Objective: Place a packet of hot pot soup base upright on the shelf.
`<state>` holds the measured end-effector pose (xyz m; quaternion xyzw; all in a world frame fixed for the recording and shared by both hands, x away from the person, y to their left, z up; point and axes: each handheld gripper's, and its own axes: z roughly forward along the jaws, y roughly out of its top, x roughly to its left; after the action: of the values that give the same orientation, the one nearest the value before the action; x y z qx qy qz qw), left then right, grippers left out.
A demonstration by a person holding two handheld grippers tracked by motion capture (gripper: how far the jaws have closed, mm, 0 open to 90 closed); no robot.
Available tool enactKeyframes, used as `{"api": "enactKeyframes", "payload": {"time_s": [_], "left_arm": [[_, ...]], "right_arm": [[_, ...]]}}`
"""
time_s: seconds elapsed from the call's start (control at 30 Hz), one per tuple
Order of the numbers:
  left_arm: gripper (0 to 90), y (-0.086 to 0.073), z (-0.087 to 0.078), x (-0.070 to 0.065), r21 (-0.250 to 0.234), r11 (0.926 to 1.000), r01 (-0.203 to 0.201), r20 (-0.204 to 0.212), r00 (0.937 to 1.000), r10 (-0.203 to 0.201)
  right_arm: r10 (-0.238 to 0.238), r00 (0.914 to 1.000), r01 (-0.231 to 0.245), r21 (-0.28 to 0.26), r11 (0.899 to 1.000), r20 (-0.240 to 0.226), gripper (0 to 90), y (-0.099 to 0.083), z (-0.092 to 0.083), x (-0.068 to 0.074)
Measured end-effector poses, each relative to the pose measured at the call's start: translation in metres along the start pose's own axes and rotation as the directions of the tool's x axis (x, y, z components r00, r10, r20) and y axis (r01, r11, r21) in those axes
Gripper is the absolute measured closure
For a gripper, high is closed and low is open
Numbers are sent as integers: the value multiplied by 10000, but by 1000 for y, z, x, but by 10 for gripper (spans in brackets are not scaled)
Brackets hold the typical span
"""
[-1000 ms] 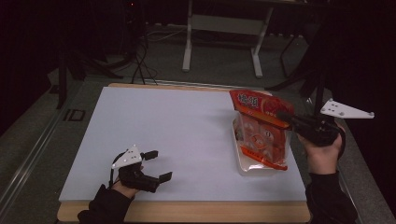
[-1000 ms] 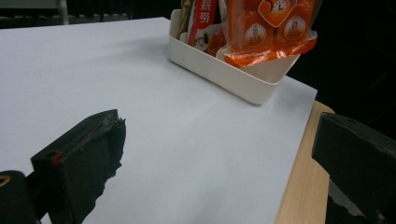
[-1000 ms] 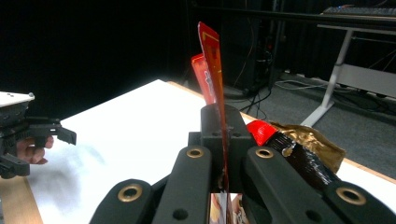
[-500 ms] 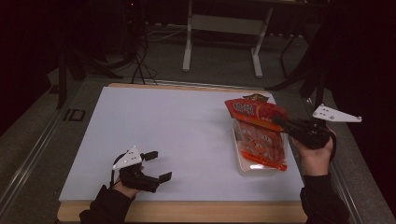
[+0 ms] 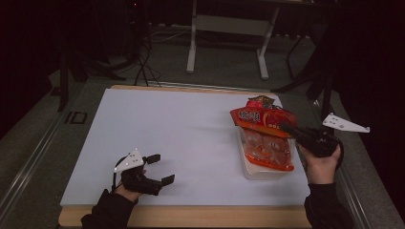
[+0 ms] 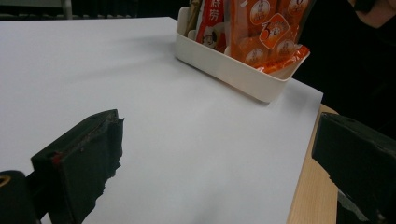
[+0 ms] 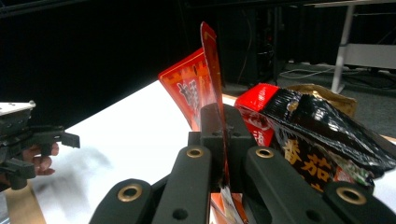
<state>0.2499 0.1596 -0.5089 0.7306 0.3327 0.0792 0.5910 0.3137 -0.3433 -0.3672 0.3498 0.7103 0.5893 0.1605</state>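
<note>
I see the white rectangular plastic tray (image 5: 250, 168) holding orange snack packets (image 5: 268, 151) (upright); above it, my right gripper (image 5: 287, 128) pinches a red foil packet (image 5: 258, 119); left gripper (image 5: 161, 168) gapes wide.

The white tray (image 5: 248, 169) is mostly hidden under the orange packet (image 5: 267, 150) in the high view. In the left gripper view the packets are cut off by the top edge. Their printed text is too small to read.

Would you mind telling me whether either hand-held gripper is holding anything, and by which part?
The right hand-held gripper pinches a red snack packet by its thin edge. The left hand-held gripper is open and holds nothing.
</note>
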Motion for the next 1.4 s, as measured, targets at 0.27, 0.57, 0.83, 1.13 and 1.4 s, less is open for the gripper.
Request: {"api": "enactKeyframes", "payload": {"time_s": [0.27,0.57,0.83,1.13,1.4], "left_arm": [[23,0,0,0,-18,10000,81,20,10000,-81],[23,-1,0,1,38,10000,81,-36,10000,-81],[23,-2,0,2,53,9998,169,-44,9998,-169],[23,-3,0,3,89,9998,199,-61,9998,-198],[23,-3,1,3,74,9997,213,-35,9998,-212]], "right_arm": [[380,9991,-379,-66,9993,167,900,-11,0,-4],[240,9949,-250,91,9996,975,900,-19,-7,-9],[510,9884,-537,156,9984,1428,900,-36,-19,-17],[532,9858,-565,163,9983,1595,900,-40,-24,-19],[994,9760,-1024,55,9947,1938,899,-43,-24,-35]]}}
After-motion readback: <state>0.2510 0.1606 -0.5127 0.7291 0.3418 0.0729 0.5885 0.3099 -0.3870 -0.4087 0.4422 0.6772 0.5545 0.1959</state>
